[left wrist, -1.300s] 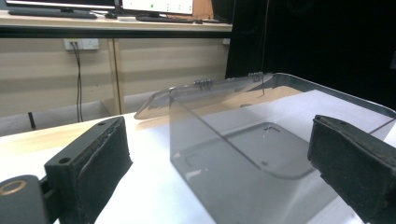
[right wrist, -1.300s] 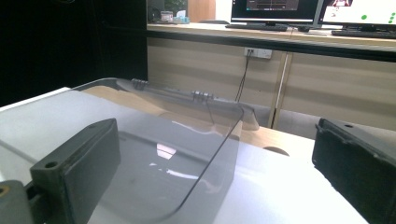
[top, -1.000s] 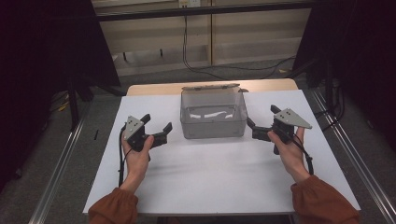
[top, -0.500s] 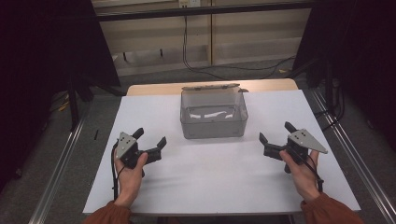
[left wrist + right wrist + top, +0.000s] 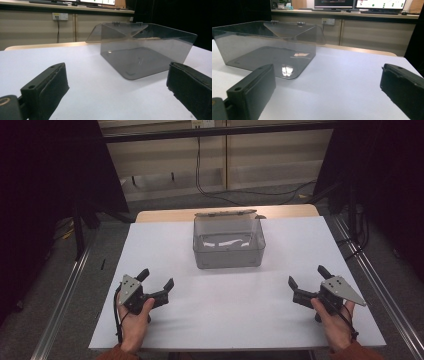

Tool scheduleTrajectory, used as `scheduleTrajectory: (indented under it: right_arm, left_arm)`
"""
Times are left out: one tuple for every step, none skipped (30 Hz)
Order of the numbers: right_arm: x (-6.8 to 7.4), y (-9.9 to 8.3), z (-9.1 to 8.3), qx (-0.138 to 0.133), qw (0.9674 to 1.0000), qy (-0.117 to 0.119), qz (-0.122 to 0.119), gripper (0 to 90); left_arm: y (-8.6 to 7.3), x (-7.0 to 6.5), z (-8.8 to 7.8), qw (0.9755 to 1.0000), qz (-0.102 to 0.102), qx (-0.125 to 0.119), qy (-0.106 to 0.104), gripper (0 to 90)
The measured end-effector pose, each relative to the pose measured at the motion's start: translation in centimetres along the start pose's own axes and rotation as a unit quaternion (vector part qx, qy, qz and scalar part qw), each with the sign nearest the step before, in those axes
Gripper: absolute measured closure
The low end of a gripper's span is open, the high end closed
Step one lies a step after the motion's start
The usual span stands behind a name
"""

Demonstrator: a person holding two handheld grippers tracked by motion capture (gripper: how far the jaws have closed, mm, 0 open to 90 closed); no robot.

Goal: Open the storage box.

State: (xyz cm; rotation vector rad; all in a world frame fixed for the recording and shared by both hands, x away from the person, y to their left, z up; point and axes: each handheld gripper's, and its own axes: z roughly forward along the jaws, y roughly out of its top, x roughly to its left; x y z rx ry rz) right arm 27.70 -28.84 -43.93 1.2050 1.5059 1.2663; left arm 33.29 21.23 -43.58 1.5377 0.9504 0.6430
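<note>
White counter point(image 5: 235, 315), high view: clear box point(image 5: 229, 247) sits at centre-rear, upright, lid point(image 5: 227, 213) swung open behind its rear wall on hinges. Box interior: nothing seen but reflections. Left tool point(image 5: 156, 279) at front-left of counter, held in left hand point(image 5: 134, 317); jaws spread apart, nothing between them, pointed up-right toward box. Right tool point(image 5: 306, 276) at front-right, held in right hand point(image 5: 336, 317); jaws likewise spread, nothing gripped, pointed up-left toward box. Both tools well apart from box and from each other; box lies between them, farther back. Grey three-cornered plate on top of each tool. Left gripper view: box point(image 5: 147, 50) ahead and slightly right of centre, bare counter point(image 5: 82, 82) between the two black jaws; lid point(image 5: 100, 32) leans back past rear edge. Right gripper view: box point(image 5: 267, 47) ahead-left, near corner just above left jaw; counter point(image 5: 342, 82) bare between jaws. Background, same view: cabinets w/ wall outlet, monitors point(image 5: 359, 3) on top.
</note>
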Motion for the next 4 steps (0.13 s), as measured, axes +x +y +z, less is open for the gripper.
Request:
scheduleTrajectory:
  right_arm:
    - [0.04,0.00,0.10,-0.001,1.0000,0.001,-0.001,0.0]
    - [0.07,0.00,0.21,-0.002,1.0000,0.000,-0.002,0.0]
    - [0.10,0.01,0.33,-0.004,1.0000,0.001,0.000,0.0]
    - [0.15,0.00,0.45,-0.004,1.0000,0.002,0.003,0.0]
  left_arm:
    - [0.00,-0.03,-0.03,1.0000,-0.001,-0.001,0.001,3.4]
    - [0.00,-0.06,-0.03,1.0000,0.001,0.000,0.002,3.5]
    - [0.03,-0.10,0.08,1.0000,0.004,0.002,0.003,3.5]
    - [0.08,-0.15,0.13,1.0000,0.000,0.001,0.004,3.5]
